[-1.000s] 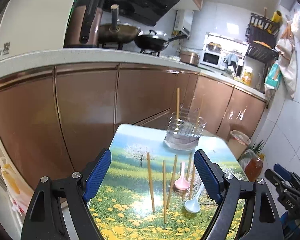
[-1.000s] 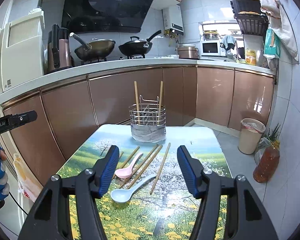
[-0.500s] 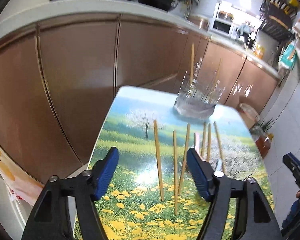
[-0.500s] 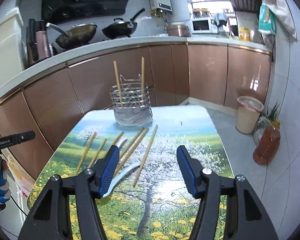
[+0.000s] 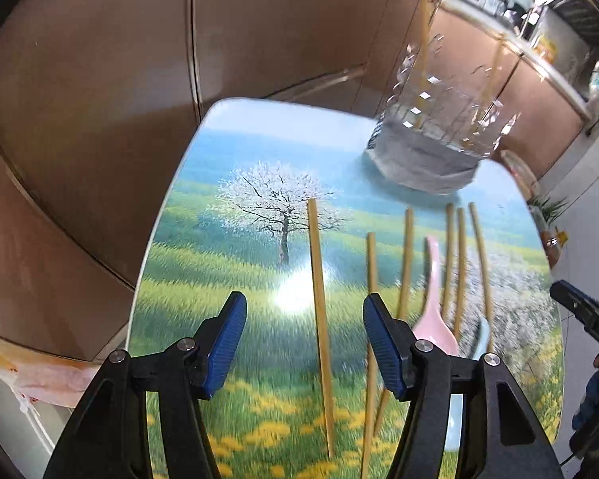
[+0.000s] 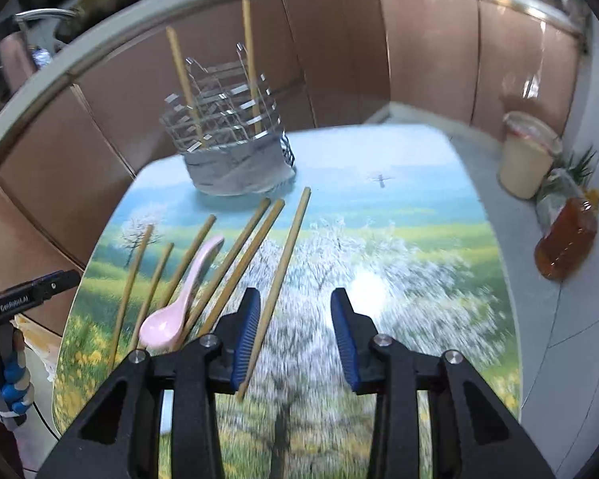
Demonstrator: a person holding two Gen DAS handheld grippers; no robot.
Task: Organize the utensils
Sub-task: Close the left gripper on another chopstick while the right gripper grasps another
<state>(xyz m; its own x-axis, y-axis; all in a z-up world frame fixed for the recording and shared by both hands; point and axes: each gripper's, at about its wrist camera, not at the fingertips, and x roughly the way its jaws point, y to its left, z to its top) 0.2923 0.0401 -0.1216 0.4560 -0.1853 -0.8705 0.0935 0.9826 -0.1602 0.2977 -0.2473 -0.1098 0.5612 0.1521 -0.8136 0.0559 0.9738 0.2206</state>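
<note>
Six wooden chopsticks (image 6: pixel 235 263) and a pink spoon (image 6: pixel 179 303) are laid on the table (image 6: pixel 419 207), fanned toward the wire holder (image 6: pixel 227 135) at eleven o'clock in the right view, where two more are stood. The left gripper (image 5: pixel 303 333) is held apart over one chopstick (image 5: pixel 319 299). The right gripper (image 6: pixel 295 335), its jaws just narrowed, is kept apart too, the rightmost chopstick (image 6: pixel 287 255) lying beside its left pad; contact cannot be told.

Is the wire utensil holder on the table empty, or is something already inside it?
Not empty. The wire holder already has two chopsticks standing upright in it; the others lie on the table.
</note>
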